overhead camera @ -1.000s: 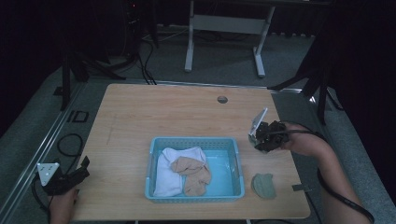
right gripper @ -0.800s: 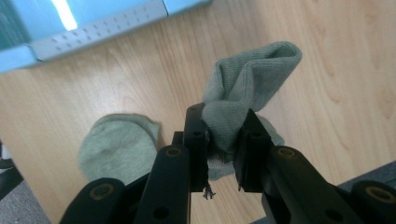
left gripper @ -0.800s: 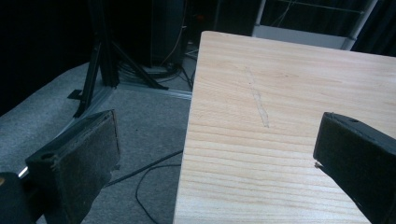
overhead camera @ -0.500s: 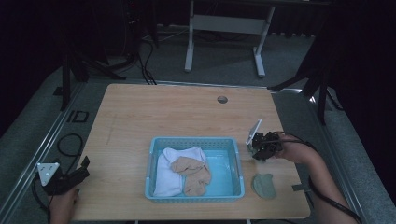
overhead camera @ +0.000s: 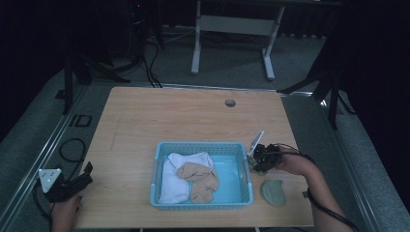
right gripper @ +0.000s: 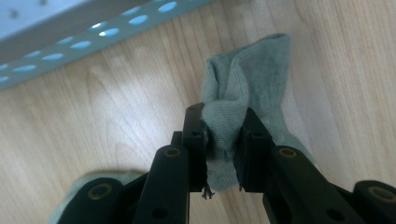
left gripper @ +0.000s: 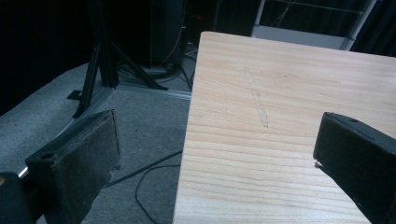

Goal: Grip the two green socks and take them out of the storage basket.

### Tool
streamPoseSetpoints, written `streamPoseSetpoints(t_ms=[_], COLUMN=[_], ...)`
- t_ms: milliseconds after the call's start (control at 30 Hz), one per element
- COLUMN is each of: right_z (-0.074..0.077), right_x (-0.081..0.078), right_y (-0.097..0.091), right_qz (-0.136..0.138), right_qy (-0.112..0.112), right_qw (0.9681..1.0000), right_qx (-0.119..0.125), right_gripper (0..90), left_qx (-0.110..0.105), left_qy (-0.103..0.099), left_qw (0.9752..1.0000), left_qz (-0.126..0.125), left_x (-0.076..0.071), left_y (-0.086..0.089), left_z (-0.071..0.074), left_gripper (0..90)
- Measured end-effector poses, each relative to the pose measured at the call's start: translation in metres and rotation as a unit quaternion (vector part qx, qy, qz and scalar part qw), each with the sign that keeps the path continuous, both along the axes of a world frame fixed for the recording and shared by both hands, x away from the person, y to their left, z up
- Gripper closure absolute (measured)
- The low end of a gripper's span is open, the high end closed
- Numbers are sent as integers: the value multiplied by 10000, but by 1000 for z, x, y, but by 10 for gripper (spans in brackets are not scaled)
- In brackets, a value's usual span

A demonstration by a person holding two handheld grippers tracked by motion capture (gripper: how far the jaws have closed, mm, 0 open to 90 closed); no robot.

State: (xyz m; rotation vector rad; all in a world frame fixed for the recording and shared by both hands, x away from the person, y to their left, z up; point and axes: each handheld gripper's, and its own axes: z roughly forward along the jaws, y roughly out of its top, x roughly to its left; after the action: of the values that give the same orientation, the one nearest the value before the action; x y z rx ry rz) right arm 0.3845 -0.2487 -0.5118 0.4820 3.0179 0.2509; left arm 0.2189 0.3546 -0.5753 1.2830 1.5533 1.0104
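Note:
My right gripper [right gripper: 223,122] is shut on a grey-green sock [right gripper: 252,74]. The sock's free end droops onto the wooden table just beside the perforated wall of the light blue basket [right gripper: 70,42]. From above, that gripper [overhead camera: 263,159] sits low by the basket's right wall [overhead camera: 249,169]. A second grey-green sock [overhead camera: 273,192] lies flat on the table just in front of it. In the basket lie a white cloth [overhead camera: 176,174] and beige socks [overhead camera: 200,181]. My left gripper [overhead camera: 77,181] rests open at the table's front left corner, with nothing between its jaws [left gripper: 215,158].
The wooden table [overhead camera: 193,116] has a cable hole [overhead camera: 230,103] near its far edge. Off its left edge [left gripper: 187,140] are grey carpet, cables and a black stand leg. A white desk frame stands on the floor beyond the table.
My right gripper has come down and a little nearer, from above the basket's right side to just over the table beside it. The left gripper has kept still.

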Motion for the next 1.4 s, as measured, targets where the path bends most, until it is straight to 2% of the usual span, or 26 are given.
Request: streamPoseSetpoints(t_ms=[167, 333, 467, 600, 733, 767, 800, 833, 1000, 1100, 1233, 1400], right_z=[-4, 12, 25, 33, 38, 38, 39, 40, 38, 34, 28, 19], right_x=[0, -7, -8, -9, -8, -8, -8, -8, -10, -12, -15, -20], right_y=[0, -2, -10, -20, -31, -31, -34, -41, -59, -71, -88, -106], right_qz=[-51, 36, -104, -242, -491, -491, -598, -747, -1137, -1390, -1755, -2150], right_qy=[-19, -150, -257, -282, -534, -534, -591, -746, -969, -1077, -1190, -1339], right_qw=[9999, 9998, 9993, 9980, 9953, 9953, 9940, 9909, 9819, 9760, 9653, 9521], right_qx=[91, 116, 237, 502, 635, 635, 694, 839, 1167, 1285, 1526, 1714], right_gripper=[732, 634, 570, 479, 435, 435, 427, 380, 341, 293, 269, 264], left_qx=[-4, -3, 10, -6, -1, -1, 1, 0, -11, -9, -9, -16], left_qy=[-5, -2, -8, 1, 1, 1, -2, -2, 1, -2, 3, -7], left_qw=[10000, 10000, 10000, 10000, 10000, 10000, 10000, 10000, 10000, 10000, 10000, 10000], left_qz=[6, -1, 2, 4, 7, 7, 8, 9, 3, 3, 3, 5], left_x=[0, 0, 0, 0, 0, 0, 0, 0, 0, 0, 0, 0], left_y=[0, 0, 0, 0, 0, 0, 0, 0, 0, 0, 0, 0], left_z=[0, 0, 0, 0, 0, 0, 0, 0, 0, 0, 0, 0], left_gripper=[7, 7, 7, 7, 7, 7, 7, 7, 7, 7, 7, 7])
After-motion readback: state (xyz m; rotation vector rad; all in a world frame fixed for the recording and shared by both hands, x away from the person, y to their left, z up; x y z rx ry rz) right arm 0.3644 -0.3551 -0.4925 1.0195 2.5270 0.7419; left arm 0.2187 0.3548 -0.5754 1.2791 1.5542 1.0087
